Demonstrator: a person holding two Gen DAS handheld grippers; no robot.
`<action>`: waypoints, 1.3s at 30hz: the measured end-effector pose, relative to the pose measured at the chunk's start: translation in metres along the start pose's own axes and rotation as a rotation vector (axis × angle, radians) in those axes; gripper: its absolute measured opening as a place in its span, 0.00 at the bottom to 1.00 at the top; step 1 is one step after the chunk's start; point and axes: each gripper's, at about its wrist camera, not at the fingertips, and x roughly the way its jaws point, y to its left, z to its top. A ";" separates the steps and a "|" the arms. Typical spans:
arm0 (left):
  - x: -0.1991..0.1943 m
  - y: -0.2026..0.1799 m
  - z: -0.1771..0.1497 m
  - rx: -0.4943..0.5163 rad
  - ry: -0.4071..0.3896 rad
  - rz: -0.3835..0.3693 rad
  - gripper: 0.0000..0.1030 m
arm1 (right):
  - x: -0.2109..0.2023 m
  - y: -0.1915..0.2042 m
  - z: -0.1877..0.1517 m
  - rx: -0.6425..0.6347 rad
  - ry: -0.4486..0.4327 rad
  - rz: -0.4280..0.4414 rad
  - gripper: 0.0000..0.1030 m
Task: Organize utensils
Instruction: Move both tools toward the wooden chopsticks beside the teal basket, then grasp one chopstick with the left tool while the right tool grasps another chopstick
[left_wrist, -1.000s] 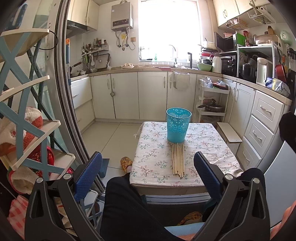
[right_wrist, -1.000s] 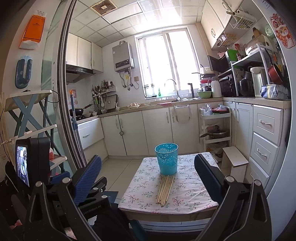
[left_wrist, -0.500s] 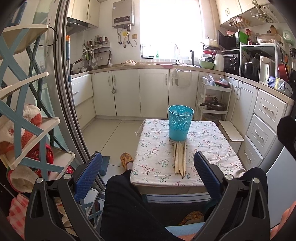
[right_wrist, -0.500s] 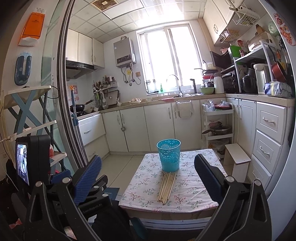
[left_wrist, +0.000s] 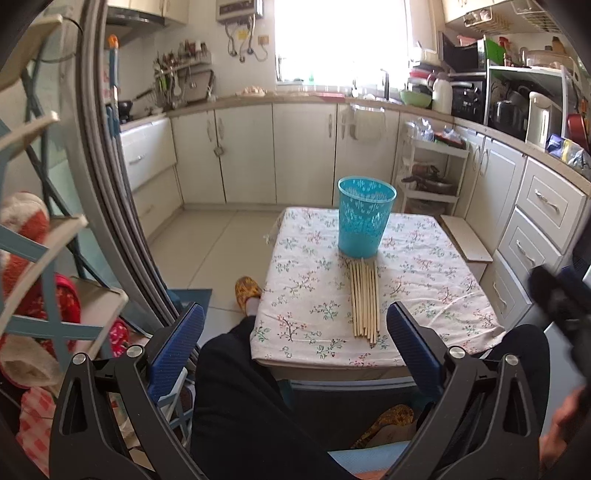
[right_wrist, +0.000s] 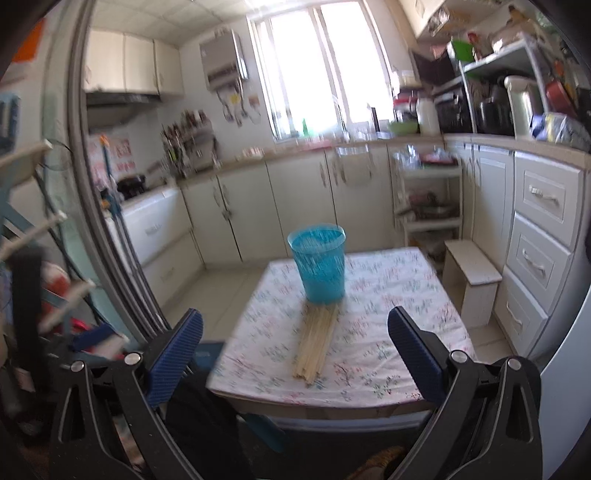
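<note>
nothing of the sorting looks done yet, judging by how things lie. the chopsticks (left_wrist: 364, 301) rest in one flat bundle on the flowered cloth of the small counter (left_wrist: 306, 295), their far tips touching or just short of the foot of the blue basket (left_wrist: 365, 221), which stands upright at the bundle's 12 o'clock. the basket's inside cannot be seen well, but no stick pokes above its rim, so it appears to hold none. the left gripper (left_wrist: 293, 349) hangs short of the counter's near edge with its jaws spread wide and nothing between them; in its view the bundle sits at about 1 o'clock from the gap. the right gripper (right_wrist: 295, 352) is likewise held back from the counter, jaws spread and bare, with the chopsticks (right_wrist: 317, 341) almost dead ahead at 12 o'clock and the basket (right_wrist: 319, 267) beyond them; that view is blurred, so fine detail of the sticks is lost. a person's dark-trousered legs (left_wrist: 236, 387) fill the low middle of the left view, one slippered foot (left_wrist: 247, 291) on the floor at the counter's 9 o'clock side. what remains, by my reckoning, is the whole job: reach in, pinch the sticks and stand them in the basket.
</note>
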 end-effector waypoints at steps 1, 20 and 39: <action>0.007 0.000 0.001 0.002 0.012 -0.004 0.92 | 0.016 -0.006 -0.002 0.002 0.031 -0.011 0.92; 0.225 -0.017 0.024 -0.028 0.284 -0.084 0.92 | 0.307 -0.076 -0.044 0.100 0.422 -0.071 0.21; 0.365 -0.067 0.018 -0.002 0.429 -0.122 0.84 | 0.316 -0.108 -0.043 0.008 0.459 -0.046 0.06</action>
